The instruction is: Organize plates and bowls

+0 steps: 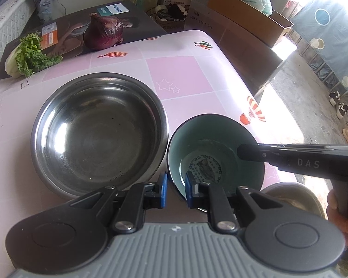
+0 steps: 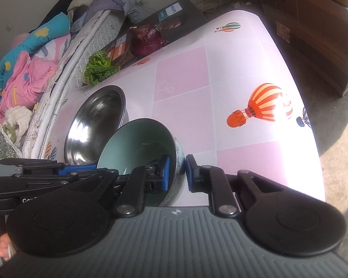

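A teal ceramic bowl [image 1: 220, 136] [image 2: 139, 136] with a patterned outside sits tilted over the pink table, right beside a large steel bowl [image 1: 99, 134] [image 2: 97, 118]. My left gripper [image 1: 175, 191] is shut on the teal bowl's near rim, one blue pad inside and one outside. In the right wrist view the left gripper [image 2: 90, 168] shows at that bowl's left edge. My right gripper [image 2: 177, 173] clamps the bowl's right wall between its blue pads. The right gripper [image 1: 241, 153] reaches in from the right, held by a hand. A small steel bowl [image 1: 294, 197] lies partly hidden beneath.
At the table's far left edge a red onion [image 1: 104, 32] and lettuce [image 1: 30, 55] rest on a dark flat box [image 1: 127, 16]. The pink balloon-print tablecloth [image 1: 185, 74] stretches beyond the bowls. Cardboard boxes [image 1: 243, 14] stand past the far corner, and a bed [image 2: 34, 69] lies left.
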`<state>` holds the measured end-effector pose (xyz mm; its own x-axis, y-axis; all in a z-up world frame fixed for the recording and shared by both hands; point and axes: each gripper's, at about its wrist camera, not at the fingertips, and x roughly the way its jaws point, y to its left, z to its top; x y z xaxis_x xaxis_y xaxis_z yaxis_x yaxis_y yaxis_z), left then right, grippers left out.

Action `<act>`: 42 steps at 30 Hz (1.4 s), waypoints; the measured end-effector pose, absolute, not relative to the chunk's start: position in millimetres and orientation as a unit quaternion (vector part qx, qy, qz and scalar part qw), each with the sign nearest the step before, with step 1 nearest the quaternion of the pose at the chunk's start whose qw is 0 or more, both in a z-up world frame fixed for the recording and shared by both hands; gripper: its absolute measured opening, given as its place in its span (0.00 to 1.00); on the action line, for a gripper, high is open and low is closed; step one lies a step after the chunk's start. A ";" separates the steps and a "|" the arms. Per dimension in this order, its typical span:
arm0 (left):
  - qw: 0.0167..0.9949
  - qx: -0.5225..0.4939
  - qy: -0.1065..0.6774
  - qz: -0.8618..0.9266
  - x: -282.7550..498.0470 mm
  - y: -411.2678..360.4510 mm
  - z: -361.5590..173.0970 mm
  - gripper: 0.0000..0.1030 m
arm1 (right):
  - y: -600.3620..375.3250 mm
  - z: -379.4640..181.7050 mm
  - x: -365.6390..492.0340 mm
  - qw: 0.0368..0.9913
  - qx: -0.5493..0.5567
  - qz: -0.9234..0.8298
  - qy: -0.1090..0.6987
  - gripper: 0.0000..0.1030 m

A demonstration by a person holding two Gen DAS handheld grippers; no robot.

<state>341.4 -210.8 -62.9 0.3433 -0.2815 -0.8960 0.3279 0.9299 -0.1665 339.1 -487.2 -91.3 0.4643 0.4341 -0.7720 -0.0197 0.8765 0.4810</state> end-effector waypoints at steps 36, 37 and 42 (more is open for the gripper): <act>0.787 0.035 0.581 -0.202 357.1 -230.8 -90.0 0.17 | -489.3 -109.9 349.2 0.816 0.214 0.132 0.521 0.14; 0.787 0.034 0.582 -0.202 357.4 -230.4 -90.4 0.16 | -488.5 -110.5 349.7 0.815 0.213 0.132 0.522 0.14; 0.787 0.034 0.582 -0.202 357.9 -229.7 -90.8 0.16 | -486.7 -111.8 352.2 0.814 0.212 0.132 0.524 0.14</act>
